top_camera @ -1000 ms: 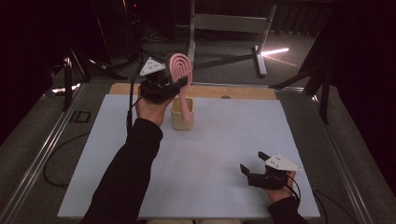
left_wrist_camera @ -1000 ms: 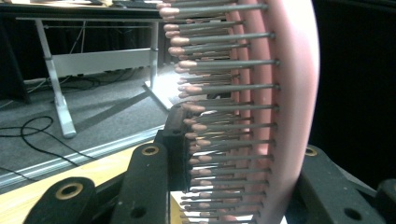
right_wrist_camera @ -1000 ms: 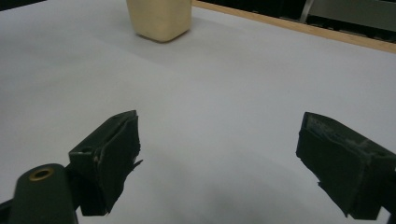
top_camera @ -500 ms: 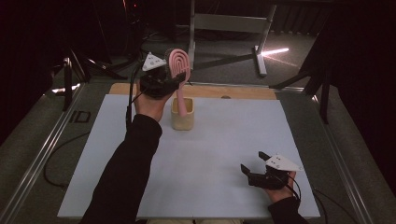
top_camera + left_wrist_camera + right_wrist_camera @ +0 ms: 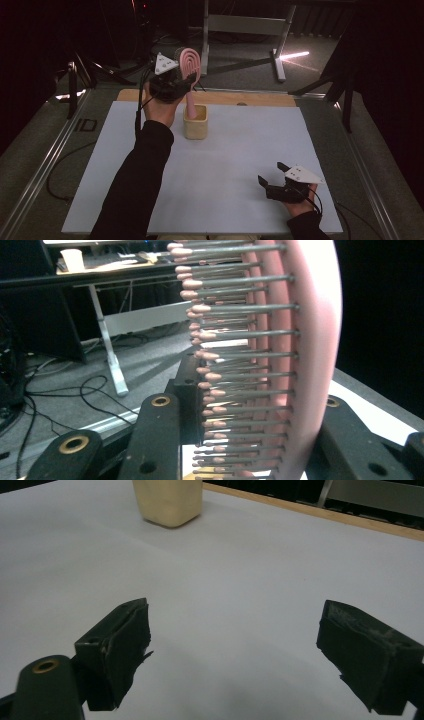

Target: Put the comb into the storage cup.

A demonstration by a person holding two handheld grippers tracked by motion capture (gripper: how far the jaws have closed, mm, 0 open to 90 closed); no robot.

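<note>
A pink hairbrush (image 5: 190,64) stands upright, its handle reaching down into the mouth of a beige cup (image 5: 196,127) at the far middle of the white mat. My left gripper (image 5: 181,82) is shut on the brush just below its head. In the left gripper view the bristled head (image 5: 280,365) rises between the two black jaws of that left gripper (image 5: 250,440). My right gripper (image 5: 270,173) rests on the mat at the near right, open with nothing in it. In the right gripper view the right gripper (image 5: 250,645) faces the cup (image 5: 170,500) across bare mat.
The white mat (image 5: 240,150) covers the table, with a wooden strip (image 5: 260,98) along its far edge. Metal rails (image 5: 45,165) run down both sides. A white table frame (image 5: 245,25) and cables lie on the dark floor beyond.
My left gripper has risen a little with the hairbrush, and the brush head has turned to show its broad face. The right gripper has stayed in place.
</note>
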